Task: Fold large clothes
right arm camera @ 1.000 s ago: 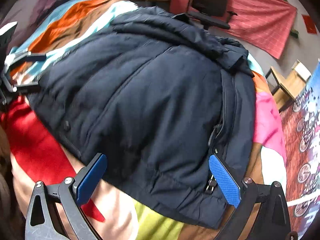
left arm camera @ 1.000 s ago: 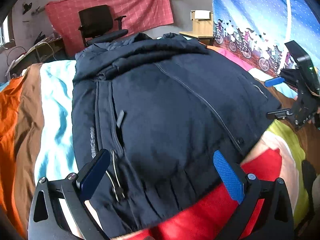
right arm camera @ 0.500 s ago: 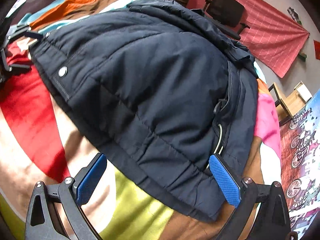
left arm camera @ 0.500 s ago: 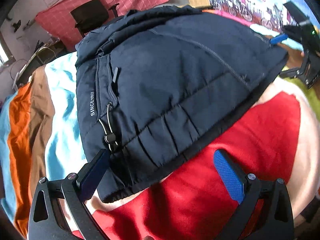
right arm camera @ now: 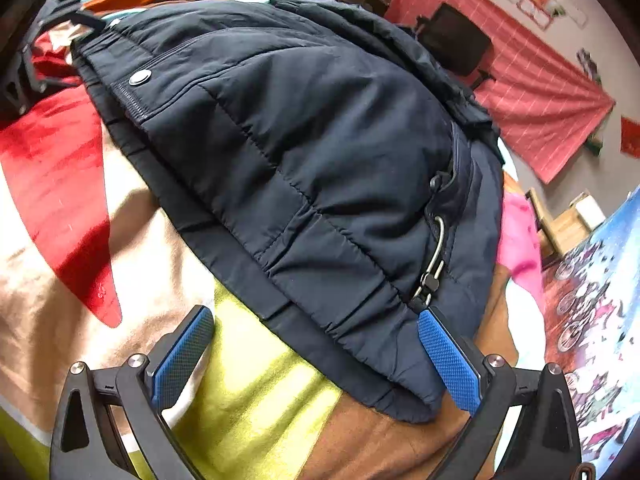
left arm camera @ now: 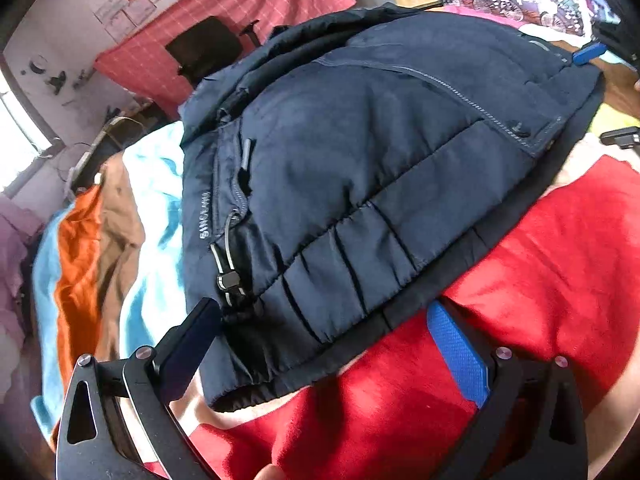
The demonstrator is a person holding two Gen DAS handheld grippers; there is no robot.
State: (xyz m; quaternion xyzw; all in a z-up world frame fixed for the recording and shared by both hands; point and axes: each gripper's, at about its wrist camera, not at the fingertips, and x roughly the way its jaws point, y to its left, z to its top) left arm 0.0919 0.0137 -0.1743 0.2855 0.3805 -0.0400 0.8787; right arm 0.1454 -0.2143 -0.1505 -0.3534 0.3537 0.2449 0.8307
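Note:
A dark navy padded jacket [left arm camera: 380, 168] lies folded on a bed with a multicoloured sheet [left arm camera: 540, 264]. It also shows in the right wrist view [right arm camera: 320, 152]. My left gripper [left arm camera: 320, 336] is open and empty, hovering just above the jacket's hem at its left corner, near a drawcord toggle [left arm camera: 228, 280]. My right gripper [right arm camera: 316, 344] is open and empty over the hem at the jacket's right corner, its right finger beside another drawcord toggle [right arm camera: 430, 280]. Each gripper shows at the far edge of the other's view: the right one [left arm camera: 600, 92], the left one [right arm camera: 36, 60].
A black office chair [left arm camera: 208, 52] stands behind the bed before a red cloth on the wall [left arm camera: 240, 12]. A wooden side table [right arm camera: 560, 228] and a blue patterned curtain [right arm camera: 600, 300] are on the right. A desk with cables [left arm camera: 100, 140] stands at the left.
Both grippers have pulled back toward the near edge of the bed and dropped lower. The jacket's hem now lies ahead of the fingers instead of under them. The jacket lies still.

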